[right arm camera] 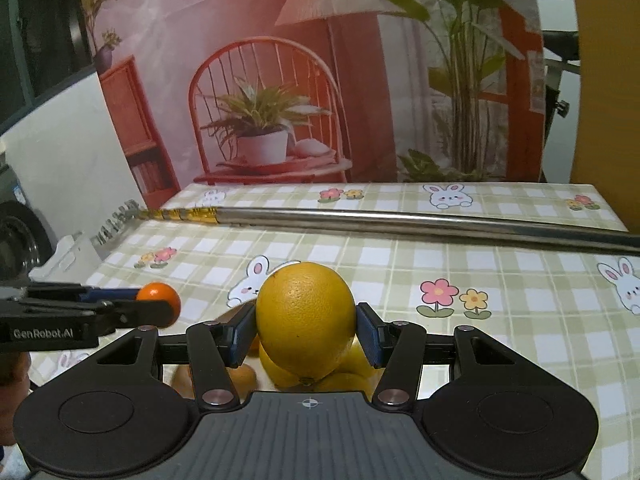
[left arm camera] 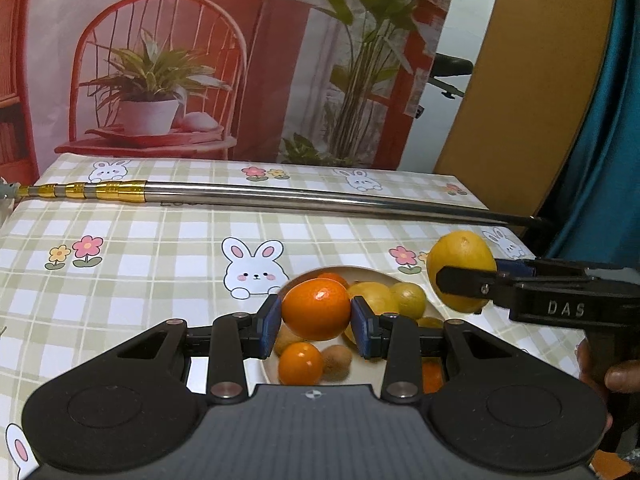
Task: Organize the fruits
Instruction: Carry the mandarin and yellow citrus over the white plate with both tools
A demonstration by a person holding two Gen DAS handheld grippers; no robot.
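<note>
Item 1: round glossy orange fruit (left arm camera: pixel 316 309), gripped at its sides between the blue-padded jaws of the left gripper (left arm camera: pixel 316 322), held in the air above the shallow cream plate (left arm camera: pixel 362 271).

Item 2: large dimpled yellow citrus fruit (right arm camera: pixel 306 320), clamped between the jaws of the right gripper (right arm camera: pixel 306 334), lifted above the plate's right side.

Item 3: the plate, on the tabletop, loaded with small yellow fruits (left arm camera: pixel 386 298), a small orange fruit (left arm camera: pixel 300 363) and a small brown fruit (left arm camera: pixel 337 362).

Item 4: green-checked rabbit-print tablecloth (left arm camera: pixel 160 264); long steel pole with gold bands (left arm camera: pixel 280 196) lying across the far side.

Risks, as judged:
- Both fruits are smooth, round and pinched on a narrow band, so a tilt or slackened squeeze could let one slip.
- A dropped fruit could scatter the heap or roll off the tabletop.
- The grippers are near each other and may collide.
- No sorting container is visible.
</note>
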